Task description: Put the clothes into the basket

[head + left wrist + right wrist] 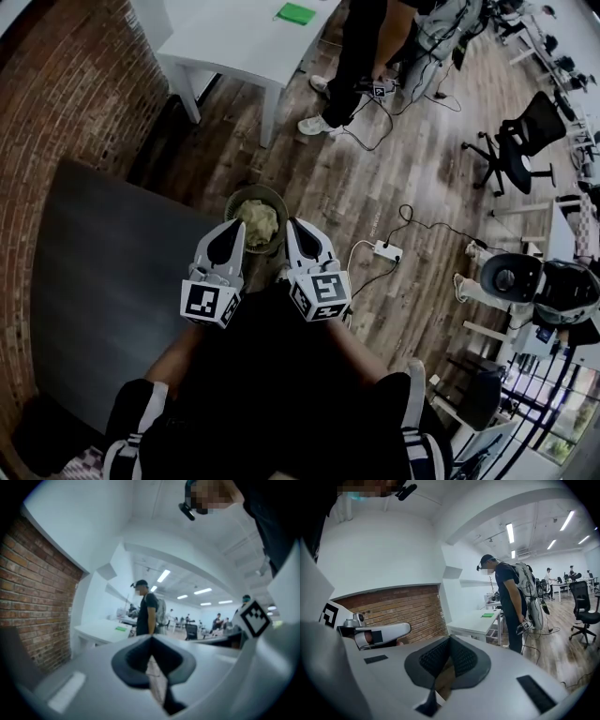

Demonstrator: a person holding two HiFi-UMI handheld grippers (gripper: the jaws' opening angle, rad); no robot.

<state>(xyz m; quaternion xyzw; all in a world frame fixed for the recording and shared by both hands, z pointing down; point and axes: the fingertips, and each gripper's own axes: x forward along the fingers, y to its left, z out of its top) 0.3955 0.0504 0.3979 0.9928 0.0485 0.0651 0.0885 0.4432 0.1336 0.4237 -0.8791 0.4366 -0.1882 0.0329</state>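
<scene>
I hold my left claw [233, 228] and right claw [295, 226] pressed together and empty, side by side over the round basket [240, 197] on the floor [412, 169], since the pale clothes [260, 221], crumpled I think, already lie inside.

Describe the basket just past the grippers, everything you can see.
The basket is round and open-topped, with a dark olive rim; its material is unclear. It stands upright on the wood floor, beside the edge of a dark surface. A crumpled pale yellowish cloth fills it. In the head view the left gripper and right gripper cover its near rim; contact cannot be told.
</scene>
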